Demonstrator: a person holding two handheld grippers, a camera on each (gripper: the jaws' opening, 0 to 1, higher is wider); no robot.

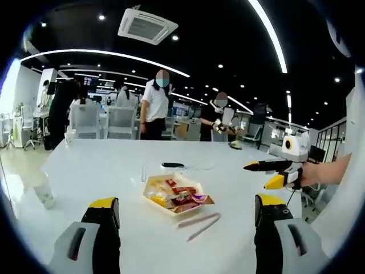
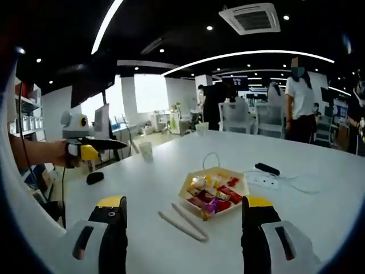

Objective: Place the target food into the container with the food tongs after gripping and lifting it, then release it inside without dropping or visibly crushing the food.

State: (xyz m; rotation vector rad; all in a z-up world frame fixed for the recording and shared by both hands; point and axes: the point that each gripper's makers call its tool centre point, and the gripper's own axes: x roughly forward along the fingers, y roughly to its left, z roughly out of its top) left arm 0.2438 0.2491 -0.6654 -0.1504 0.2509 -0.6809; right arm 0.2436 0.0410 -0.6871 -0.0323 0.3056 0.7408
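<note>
Tray (image 1: 149,192) of wrapped snacks (image 1: 181,199) sat mid-frame on white worktop (image 1: 102,171) in left gripper view; same tray (image 2: 188,191) and snacks (image 2: 214,198) centre-right in right gripper view. Pink food tongs (image 1: 199,224) lay flat on worktop just beside tray, lower right of it in left gripper view; tongs (image 2: 182,221) lower left of tray in right gripper view. Untouched, not yet picked up.

Left gripper (image 1: 185,220): jaws released, spread wide, empty, tray and tongs framed between them but ahead, apart. Right gripper (image 2: 182,220): jaws released, empty, tongs between them, clear of both. Right gripper (image 1: 272,174) also seen at right of left gripper view, held above worktop, well apart from tray; left gripper (image 2: 94,148) at left of right gripper view.

Likely step: fetch tongs first. Best done by closing on handle end, keeping tips free, squeezing lightly to spare wrappers.

Paper cup (image 1: 44,197), black remote-like item (image 1: 172,165), cable (image 2: 285,181), people standing behind.
</note>
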